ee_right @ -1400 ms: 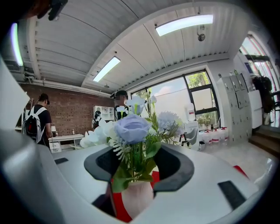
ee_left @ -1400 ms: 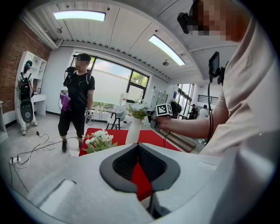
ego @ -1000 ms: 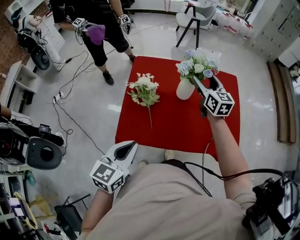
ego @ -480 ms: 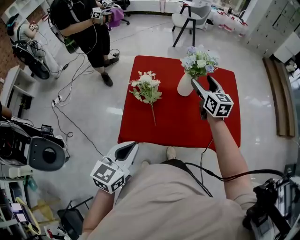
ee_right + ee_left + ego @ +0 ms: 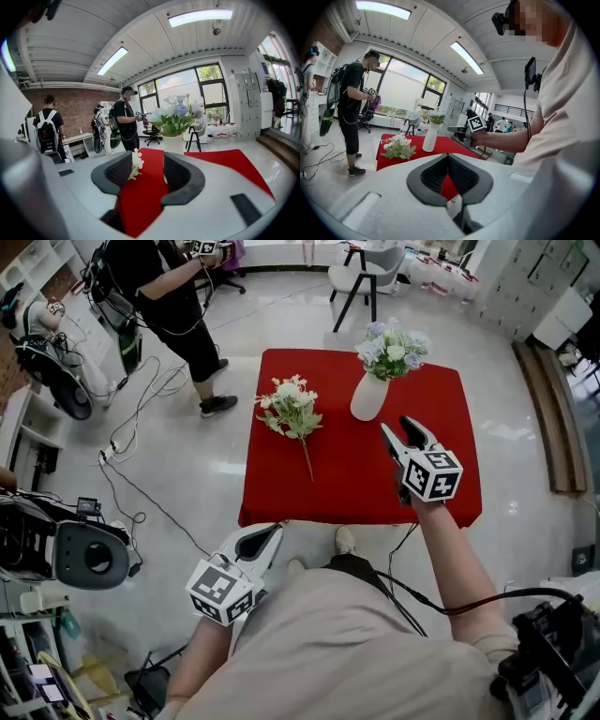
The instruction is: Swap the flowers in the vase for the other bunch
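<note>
Nearest the body, the left tool [image 5: 265, 538] [image 5: 447, 154] is closed, its 2 pads meeting at the tips with nothing between them. Its arm is bent and tucked close. The tool hangs over the floor [image 5: 187, 474], just short of the near left corner of the desk [image 5: 328, 479], and points a little downward.

Farther out on the right, the right tool [image 5: 397, 430] [image 5: 147, 161] stands about half open. Its jaws have just been closing, and nothing is between them; only the red desk top shows through the gap. The right arm is stretched forward over the near right part of the desk. The tool is aimed slightly down at the vase [image 5: 368, 397] [image 5: 173, 144] and is clear of it.

The 1 desk carries 2 bunches and 1 vase. The white bunch [image 5: 291, 409] [image 5: 399, 146] lies flat left of centre, with its stem toward the near edge. The blue-and-white bunch [image 5: 391, 345] stands in the white vase at the far side, right of centre, apart from the lying bunch.

Beyond the desk's far left corner, 1 person [image 5: 169, 292] stands on the floor.
</note>
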The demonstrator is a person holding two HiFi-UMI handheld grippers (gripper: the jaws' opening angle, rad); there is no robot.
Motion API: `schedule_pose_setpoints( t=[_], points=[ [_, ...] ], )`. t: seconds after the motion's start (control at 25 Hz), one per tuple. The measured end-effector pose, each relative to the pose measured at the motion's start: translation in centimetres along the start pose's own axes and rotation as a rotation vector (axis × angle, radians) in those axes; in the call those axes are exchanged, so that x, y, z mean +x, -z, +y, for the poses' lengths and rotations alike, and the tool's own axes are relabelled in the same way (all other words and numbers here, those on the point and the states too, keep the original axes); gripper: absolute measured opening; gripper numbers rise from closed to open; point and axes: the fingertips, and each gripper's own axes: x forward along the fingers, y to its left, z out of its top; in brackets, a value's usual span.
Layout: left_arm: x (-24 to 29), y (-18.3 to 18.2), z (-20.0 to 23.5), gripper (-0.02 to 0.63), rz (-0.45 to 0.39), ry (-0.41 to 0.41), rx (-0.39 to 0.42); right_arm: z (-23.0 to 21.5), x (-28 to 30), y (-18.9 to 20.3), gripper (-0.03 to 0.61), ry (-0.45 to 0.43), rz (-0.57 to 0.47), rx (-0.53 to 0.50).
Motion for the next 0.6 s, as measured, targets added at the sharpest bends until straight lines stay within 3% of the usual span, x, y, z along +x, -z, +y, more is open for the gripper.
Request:
schedule_pose_setpoints(
  t=[0.08, 0.2, 0.32, 0.6],
  points=[
    [-0.2, 0.3, -0.4, 0.008, 0.003, 0.026, 0.007, 1.4, -1.6, 1.3, 0.137, -0.002, 0.018, -0.005],
    [-0.5, 0.9, -0.9, 0.008, 0.01, 0.061, 0.02, 3.8, -4.0, 3.3, 0.057, -0.014, 0.053, 0.002],
    [-0.8, 1.3, -1.4, 0.008, 0.012, 0.094, 0.033, 6.7, -6.4, 5.8, 0.022, -0.046, 0.103, 0.021],
    [-1.1, 1.8, -2.5, 0.008, 0.027, 0.145, 0.039, 13.2, -11.5, 10.8, 0.017, -0.107, 0.186, 0.027]
  ],
)
